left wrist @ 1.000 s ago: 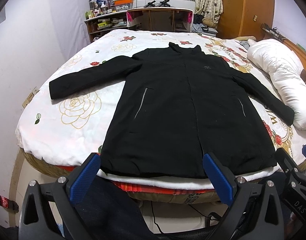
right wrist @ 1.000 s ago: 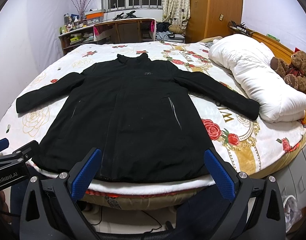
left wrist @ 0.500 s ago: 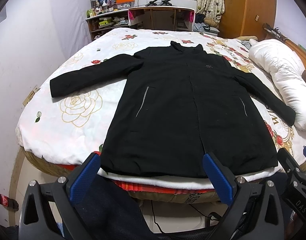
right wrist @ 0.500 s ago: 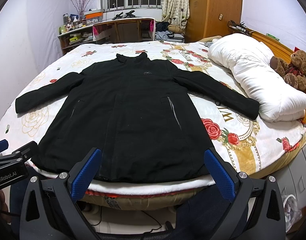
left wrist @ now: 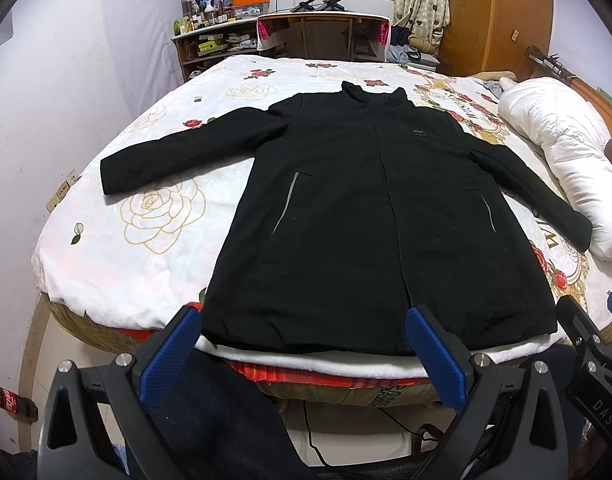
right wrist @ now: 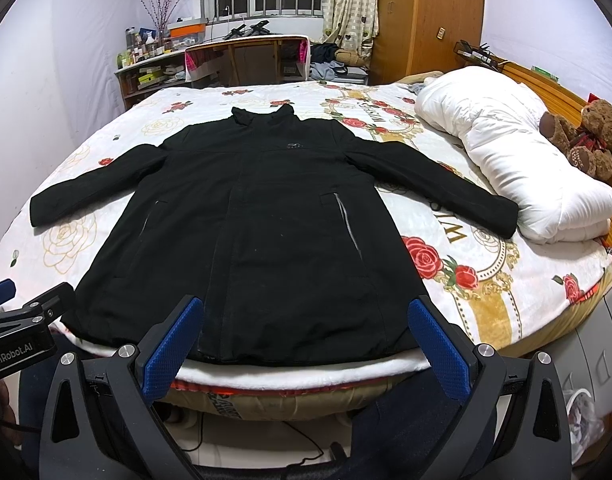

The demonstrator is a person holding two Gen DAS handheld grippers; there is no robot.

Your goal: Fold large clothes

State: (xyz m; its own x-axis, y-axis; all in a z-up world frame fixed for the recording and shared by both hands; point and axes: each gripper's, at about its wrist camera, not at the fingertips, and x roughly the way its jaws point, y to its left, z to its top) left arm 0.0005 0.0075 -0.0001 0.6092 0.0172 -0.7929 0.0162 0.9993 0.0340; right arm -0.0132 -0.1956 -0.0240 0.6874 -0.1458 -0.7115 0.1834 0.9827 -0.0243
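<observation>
**Black coat spread flat on a flowered bed, two open grippers held short of its hem**

A long black coat [left wrist: 369, 216] lies face up on a bed [left wrist: 154, 208] covered by a white blanket printed with red and gold roses. The coat's collar points toward the far side of the room and its hem lies along the near edge of the mattress. Both sleeves are spread outward and angled toward the near side, the left one across a large gold rose, the right one ending just beside a rolled white duvet [right wrist: 517, 160]. Two grey pocket zips show on the front, and a small logo sits on the chest.

The left gripper [left wrist: 302, 350] is held at the near edge of the bed, in front of the left half of the hem. Its blue-padded fingers [left wrist: 168, 354] are spread wide apart with nothing between them, and they do not touch the coat.

The right gripper [right wrist: 304, 346] is held the same way in front of the right half of the hem, fingers wide apart and holding nothing.

A brown teddy bear [right wrist: 585, 136] sits beside the duvet against the wooden headboard. At the far end of the room stand a wooden desk [right wrist: 246, 56], a cluttered shelf, a barred window and a patterned curtain. A cola bottle [left wrist: 14, 402] lies on the floor at the left.
</observation>
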